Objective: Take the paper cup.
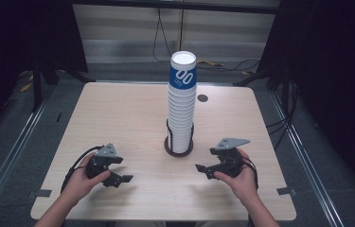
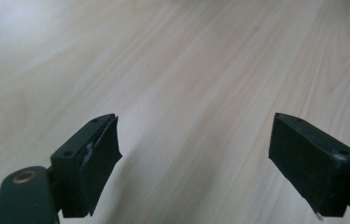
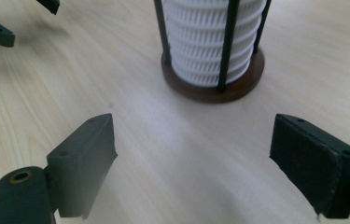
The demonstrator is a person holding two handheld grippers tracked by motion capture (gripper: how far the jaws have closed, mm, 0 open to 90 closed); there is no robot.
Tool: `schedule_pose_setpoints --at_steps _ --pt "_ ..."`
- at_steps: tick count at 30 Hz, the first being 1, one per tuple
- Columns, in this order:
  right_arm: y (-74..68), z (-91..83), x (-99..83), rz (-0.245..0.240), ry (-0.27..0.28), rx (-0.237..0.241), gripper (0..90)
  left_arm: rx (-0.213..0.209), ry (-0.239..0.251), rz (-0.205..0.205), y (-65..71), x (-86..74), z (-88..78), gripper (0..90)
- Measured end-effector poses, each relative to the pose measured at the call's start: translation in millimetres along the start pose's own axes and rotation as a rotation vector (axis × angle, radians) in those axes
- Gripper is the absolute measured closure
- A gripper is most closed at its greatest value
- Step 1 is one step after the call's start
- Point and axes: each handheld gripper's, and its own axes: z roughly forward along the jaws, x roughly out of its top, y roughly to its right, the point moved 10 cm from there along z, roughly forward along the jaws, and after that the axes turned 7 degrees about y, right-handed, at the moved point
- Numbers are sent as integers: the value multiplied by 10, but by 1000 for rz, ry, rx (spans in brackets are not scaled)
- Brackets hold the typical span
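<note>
Hand-held gripper (image 1: pixel 202 170) near cup stack (image 1: pixel 181 109), top cup (image 1: pixel 182 71) marked "00".

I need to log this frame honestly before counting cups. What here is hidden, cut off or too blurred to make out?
- Cup stack: cut off by the right gripper view's top edge; in the high view, rims too small to count.
- Print on the top blue cup, high view: too small to read.
- Holder base: its far side hidden behind the cups.
- Table, left gripper view: blurred grain.
- Left gripper: fingers cut off in the right gripper view's top left corner.
</note>
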Motion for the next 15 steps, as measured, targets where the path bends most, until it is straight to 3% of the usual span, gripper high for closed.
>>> schedule_pose_setpoints --at_steps 6,8,12,15 --pt "59 -50 329 14 38 11 133 -40 41 19 97 491 -81 160" --pt "97 -75 433 34 54 9 133 -39 48 30 110 663 -108 160" --pt "112 -150 624 13 98 7 132 -46 39 56 142 928 -178 160" --pt "112 -203 756 30 130 13 130 -48 50 57 154 1120 -207 159"
